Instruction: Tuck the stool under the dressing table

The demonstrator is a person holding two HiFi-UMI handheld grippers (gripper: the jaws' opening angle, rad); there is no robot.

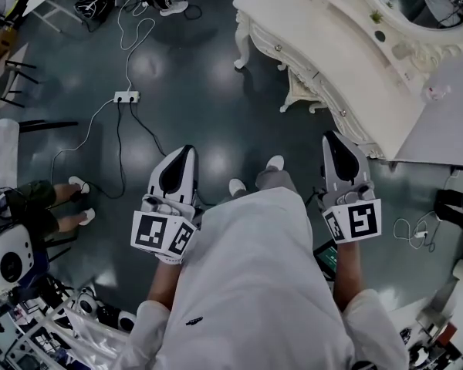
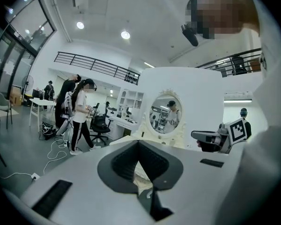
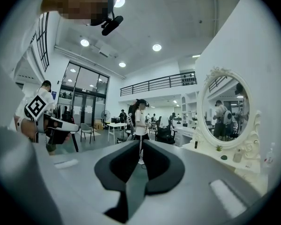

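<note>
Two hand-held grippers with white shells and black jaw pads are held level in front of the person, above the dark glossy floor (image 1: 201, 75). On the left gripper (image 1: 188, 152) the jaws are clenched on nothing. On the right gripper (image 1: 331, 138) the jaws are drawn together to at most a thin slit, likewise empty. The cream-white carved dressing table (image 1: 293, 21), with its oval mirror (image 3: 222, 109), stands ahead and to the right, apart from both grippers. No stool shows in any view, and whether it already sits beneath the tabletop cannot be told. Judged progress: either the tuck is finished or the stool remains to be fetched.
</note>
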